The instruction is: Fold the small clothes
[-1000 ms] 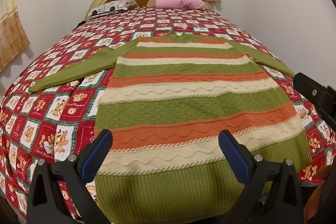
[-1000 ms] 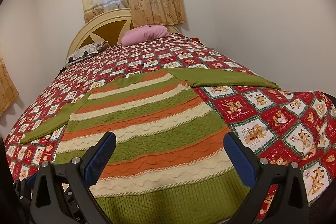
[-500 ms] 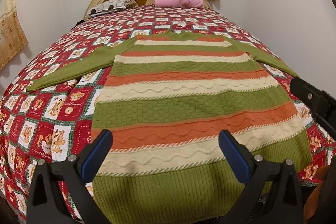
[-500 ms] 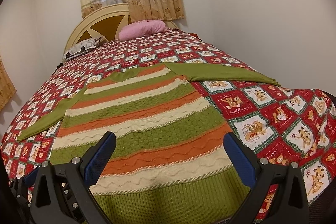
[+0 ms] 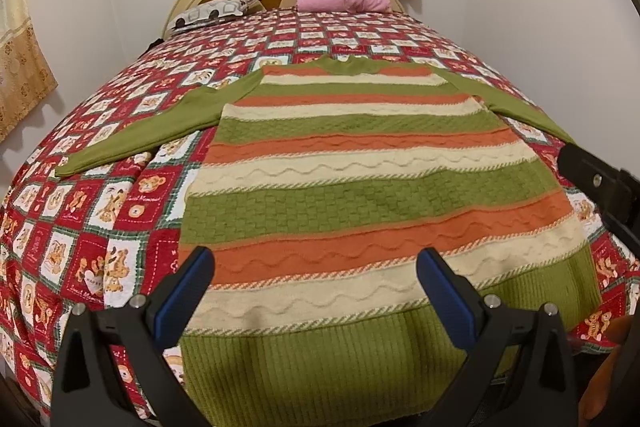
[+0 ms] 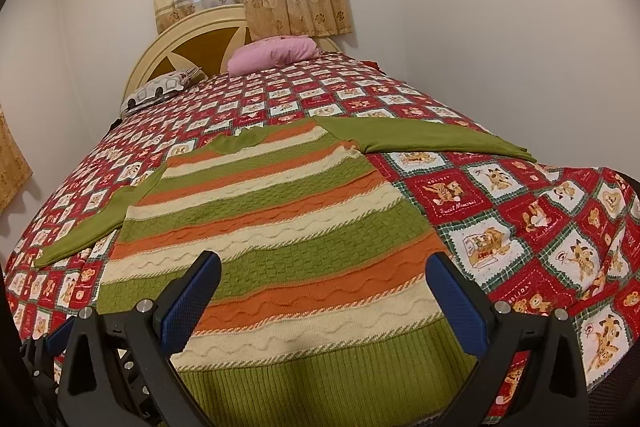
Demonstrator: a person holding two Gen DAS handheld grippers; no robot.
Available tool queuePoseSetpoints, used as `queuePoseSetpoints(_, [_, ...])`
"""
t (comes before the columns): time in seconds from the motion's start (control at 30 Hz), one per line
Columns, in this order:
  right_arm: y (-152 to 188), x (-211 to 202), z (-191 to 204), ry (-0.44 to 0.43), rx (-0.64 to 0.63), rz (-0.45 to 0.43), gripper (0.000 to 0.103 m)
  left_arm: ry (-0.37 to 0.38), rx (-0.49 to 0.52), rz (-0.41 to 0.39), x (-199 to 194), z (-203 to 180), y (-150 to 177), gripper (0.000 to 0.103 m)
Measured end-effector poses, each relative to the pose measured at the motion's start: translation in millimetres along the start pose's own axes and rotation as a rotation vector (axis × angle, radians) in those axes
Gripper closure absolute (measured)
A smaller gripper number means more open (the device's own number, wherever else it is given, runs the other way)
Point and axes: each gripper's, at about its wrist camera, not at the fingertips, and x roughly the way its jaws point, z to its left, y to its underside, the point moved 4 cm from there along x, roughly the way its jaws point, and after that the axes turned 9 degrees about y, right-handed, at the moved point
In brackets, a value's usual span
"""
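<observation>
- Hovering low in the frame, your left gripper [image 5: 316,283] and right gripper [image 6: 324,287] are both spread wide, holding nothing — dip each to the green hem.
- Mid-frame, the striped sweater [image 5: 360,195] lies flat on the quilt [image 6: 520,211]; fold each sleeve [image 6: 432,141] inward first.

The left hand-held gripper [image 5: 314,279] is a matte black plastic frame whose two angled fingers [image 5: 182,293] carry blue textured pads on their inner faces, with round silver screws along the top of each arm. The right hand-held gripper [image 6: 322,285] is built alike: black triangular cut-out arms, blue ribbed pads, silver screw heads.
</observation>
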Motion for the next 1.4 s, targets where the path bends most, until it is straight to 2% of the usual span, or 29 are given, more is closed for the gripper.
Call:
queuePoseSetpoints(0.63, [0, 8, -4, 0.001, 0.0, 0.013, 0.001, 0.009, 0.003, 0.017, 5, 4, -3, 0.0])
queuePoseSetpoints(0.83, [-12, 21, -28, -0.006, 0.05, -0.02, 0.001, 0.008, 0.003, 0.015, 28, 17, -30, 0.0])
queuePoseSetpoints(0.97, [-31, 42, -58, -0.003, 0.093, -0.009, 0.003, -0.02, -0.052, 0.002, 52, 46, -61, 0.0])
queuePoseSetpoints(1.0, [-38, 49, -67, -0.009, 0.109, -0.006, 0.01, -0.03, -0.064, -0.008, 57, 51, -67, 0.0])
queuePoseSetpoints(1.03, [-46, 57, -80, -0.001, 0.122, -0.004, 0.022, -0.045, -0.077, -0.024, 63, 59, -75, 0.0])
queuePoseSetpoints(1.1, [-61, 76, -105, 0.047, 0.139, 0.019, 0.032, -0.08, -0.089, -0.047, 73, 70, -87, 0.0])
queuePoseSetpoints(1.13, [-70, 88, -124, 0.067, 0.175, 0.038, 0.032, -0.105, -0.091, -0.062, 79, 76, -92, 0.0])
queuePoseSetpoints(1.2, [-83, 109, -163, 0.079, 0.281, 0.071, 0.032, -0.154, -0.088, -0.085, 91, 85, -100, 0.0])
queuePoseSetpoints(1.27, [-95, 132, -209, 0.053, 0.43, 0.101, 0.032, -0.184, -0.093, -0.083, 105, 93, -104, 0.0])
queuePoseSetpoints(1.33, [-101, 159, -256, -0.005, 0.616, 0.145, 0.044, -0.185, -0.118, -0.06, 121, 103, -104, 0.0])
queuePoseSetpoints(1.4, [-103, 184, -290, -0.04, 0.742, 0.196, 0.048, -0.18, -0.153, -0.018, 135, 110, -98, 0.0])
